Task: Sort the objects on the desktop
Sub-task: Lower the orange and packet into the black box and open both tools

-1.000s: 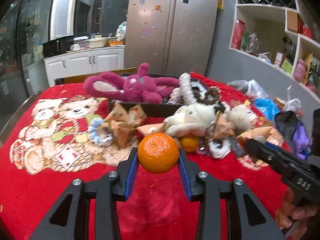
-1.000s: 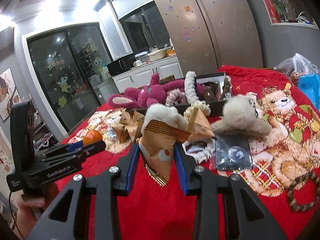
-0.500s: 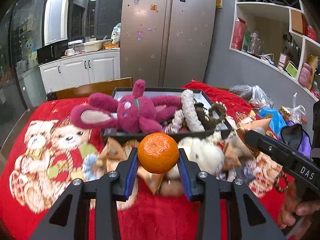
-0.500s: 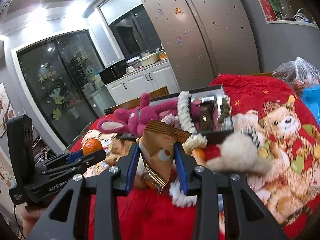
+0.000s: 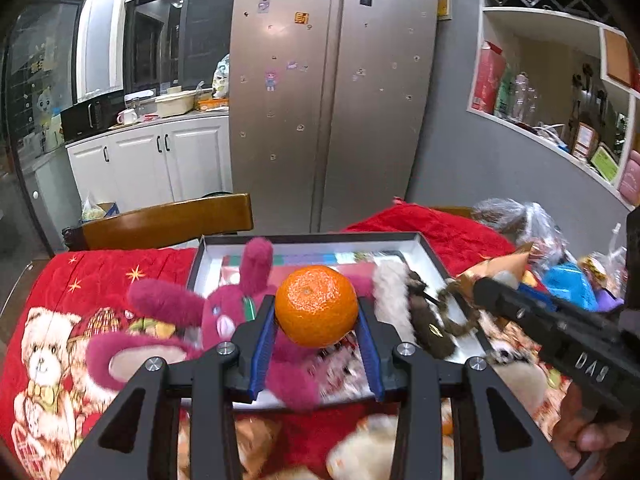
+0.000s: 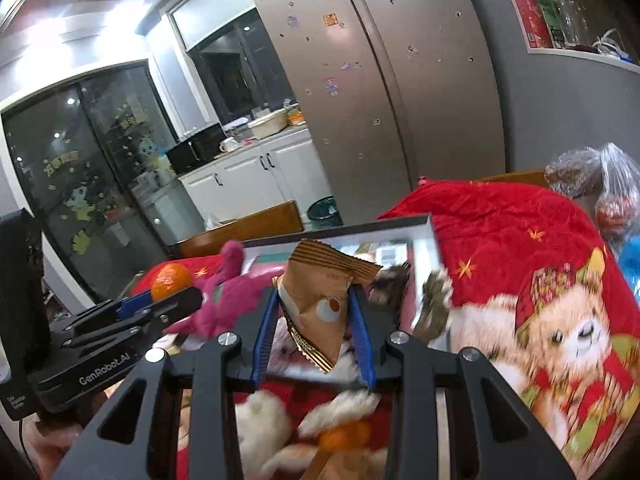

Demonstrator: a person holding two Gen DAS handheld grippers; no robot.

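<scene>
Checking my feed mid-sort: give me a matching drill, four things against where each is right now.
Things:
1. orange
2. snack packet
3. pink plush rabbit
4. wooden chair

Places:
A. lying across the box's left edge
B. behind the table's far edge
C. between the right gripper's fingers
D. between the left gripper's fingers

Pairs: 1-D, 2-C, 3-A, 4-B

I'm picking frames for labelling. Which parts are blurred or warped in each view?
Left wrist: the orange in the left tongs is sharp; the plush toys along the bottom are smeared; the fridge bows from fisheye. Right wrist: the snack packet is sharp; the bear print is motion-blurred.
</scene>
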